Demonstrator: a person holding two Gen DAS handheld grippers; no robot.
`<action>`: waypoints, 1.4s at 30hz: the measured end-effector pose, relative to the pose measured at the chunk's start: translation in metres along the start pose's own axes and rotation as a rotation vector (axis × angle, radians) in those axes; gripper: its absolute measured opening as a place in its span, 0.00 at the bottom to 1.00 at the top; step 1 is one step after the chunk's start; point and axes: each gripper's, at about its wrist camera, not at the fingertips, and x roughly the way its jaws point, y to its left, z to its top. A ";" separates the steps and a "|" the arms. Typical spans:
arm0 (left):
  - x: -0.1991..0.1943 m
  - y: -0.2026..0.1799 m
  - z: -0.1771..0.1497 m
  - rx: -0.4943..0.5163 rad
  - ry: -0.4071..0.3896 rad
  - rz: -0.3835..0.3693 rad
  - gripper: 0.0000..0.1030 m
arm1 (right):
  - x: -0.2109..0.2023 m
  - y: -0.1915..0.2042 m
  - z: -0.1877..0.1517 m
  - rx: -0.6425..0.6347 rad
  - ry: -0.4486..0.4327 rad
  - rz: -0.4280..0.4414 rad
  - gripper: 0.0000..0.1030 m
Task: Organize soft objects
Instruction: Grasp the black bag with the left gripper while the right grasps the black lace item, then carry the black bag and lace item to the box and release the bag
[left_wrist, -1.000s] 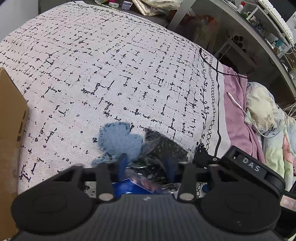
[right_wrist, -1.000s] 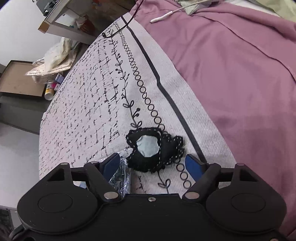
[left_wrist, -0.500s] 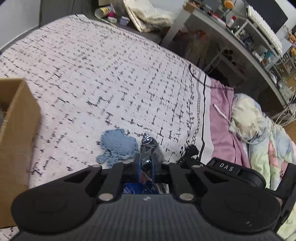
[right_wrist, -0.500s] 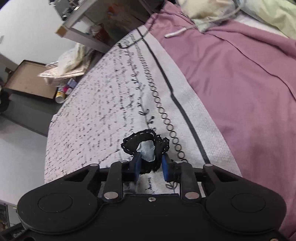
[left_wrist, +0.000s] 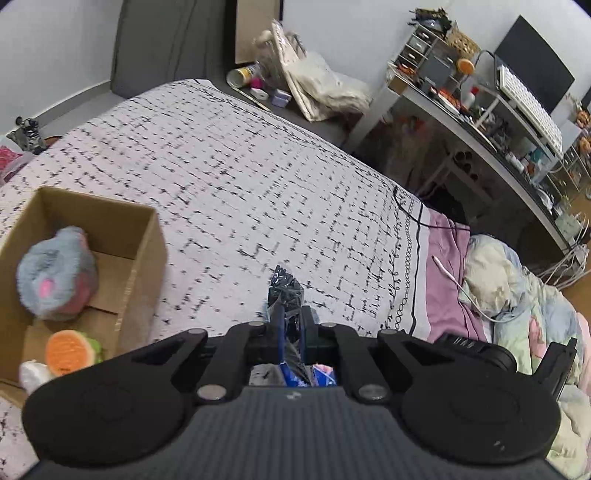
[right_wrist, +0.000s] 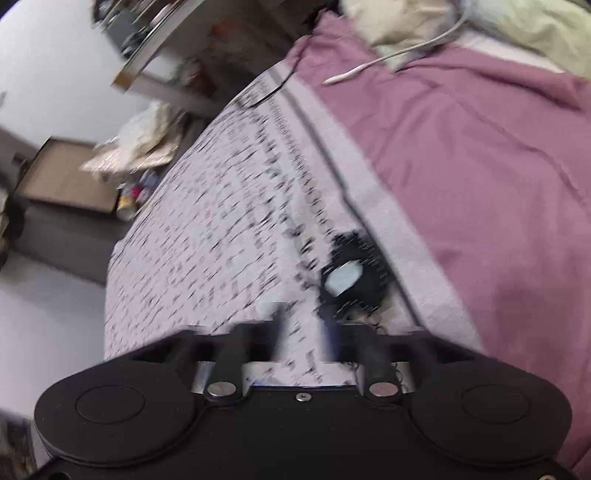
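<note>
My left gripper (left_wrist: 290, 319) is shut on a crinkly dark plastic packet (left_wrist: 284, 290) and holds it up above the patterned bedspread (left_wrist: 229, 177). A cardboard box (left_wrist: 142, 258) stands at the left; inside it are a grey-and-pink plush (left_wrist: 55, 273) and an orange burger-like toy (left_wrist: 68, 352). In the blurred right wrist view my right gripper (right_wrist: 303, 325) has its fingers a little apart with nothing between them. The black stitched soft toy with a pale patch (right_wrist: 351, 280) lies on the bedspread just beyond the right finger.
A purple sheet (right_wrist: 480, 166) and crumpled pale bedding (left_wrist: 517, 277) lie to the right with a white cable (left_wrist: 450, 275). A cluttered desk (left_wrist: 480, 122) and bags (left_wrist: 317, 88) stand beyond the bed's far edge.
My left gripper shut on the plastic packet and lifted it, bringing the box into view. My right gripper closed on the black toy, then came off it, and the toy sits to the right.
</note>
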 end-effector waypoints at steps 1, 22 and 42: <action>-0.003 0.003 0.000 -0.006 -0.002 0.002 0.06 | 0.000 0.000 0.000 -0.004 -0.017 -0.028 0.71; -0.058 0.081 0.018 -0.107 -0.092 0.082 0.06 | 0.030 0.026 -0.015 -0.158 0.048 -0.128 0.25; -0.094 0.135 0.027 -0.128 -0.153 0.087 0.06 | -0.025 0.095 -0.060 -0.408 -0.008 0.094 0.25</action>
